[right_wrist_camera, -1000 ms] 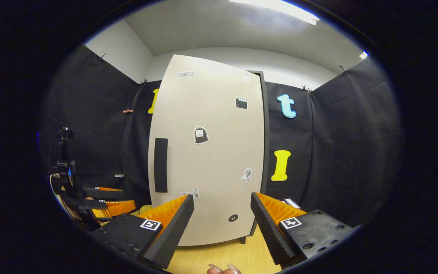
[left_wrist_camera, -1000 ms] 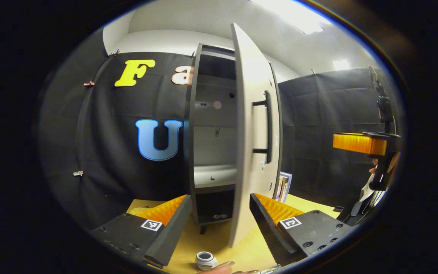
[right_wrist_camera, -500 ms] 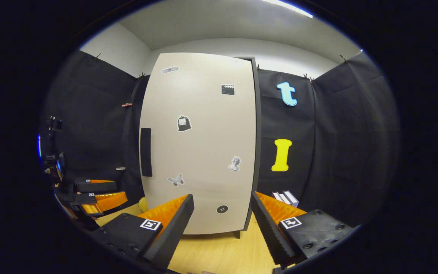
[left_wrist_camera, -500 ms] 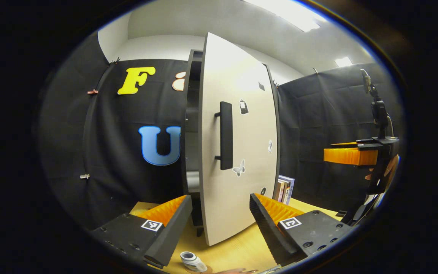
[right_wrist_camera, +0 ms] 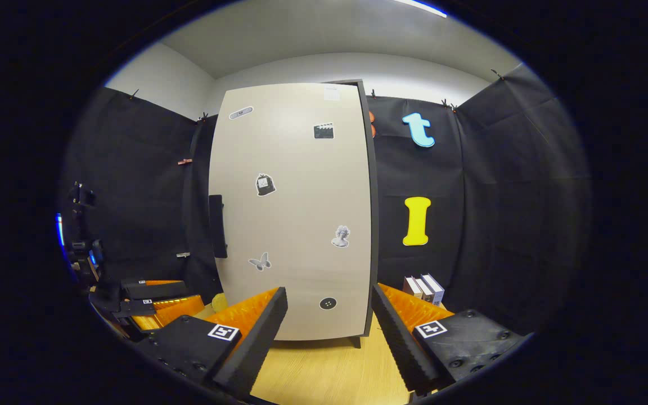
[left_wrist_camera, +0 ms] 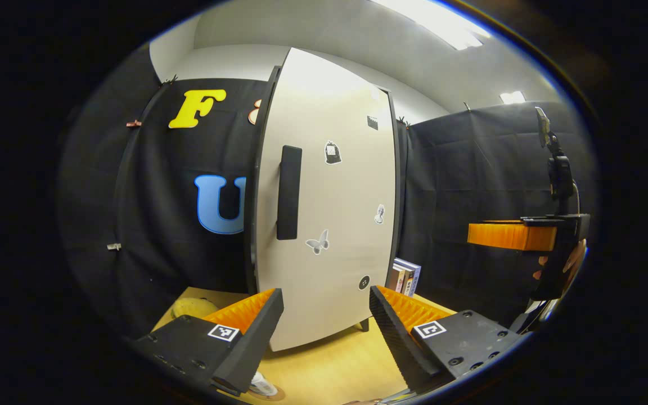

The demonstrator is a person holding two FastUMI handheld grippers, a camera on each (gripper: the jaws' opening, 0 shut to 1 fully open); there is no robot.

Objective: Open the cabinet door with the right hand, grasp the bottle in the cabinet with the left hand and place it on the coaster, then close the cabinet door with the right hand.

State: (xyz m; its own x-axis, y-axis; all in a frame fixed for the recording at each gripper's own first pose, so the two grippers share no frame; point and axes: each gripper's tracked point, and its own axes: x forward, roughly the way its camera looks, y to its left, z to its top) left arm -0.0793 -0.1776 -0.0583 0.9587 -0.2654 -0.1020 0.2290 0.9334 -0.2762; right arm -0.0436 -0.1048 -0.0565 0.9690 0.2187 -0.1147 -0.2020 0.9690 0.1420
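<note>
The cabinet door [right_wrist_camera: 293, 214] sits flush, so both tools, left [left_wrist_camera: 324, 332] and right [right_wrist_camera: 327, 332], hang back spread apart and empty.

Cabinet door [right_wrist_camera: 293, 214] shut, R gripper [right_wrist_camera: 328, 332] open

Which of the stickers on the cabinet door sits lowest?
The small round black button sticker, near the beige cabinet door's bottom edge, below the grey butterfly sticker.
</note>
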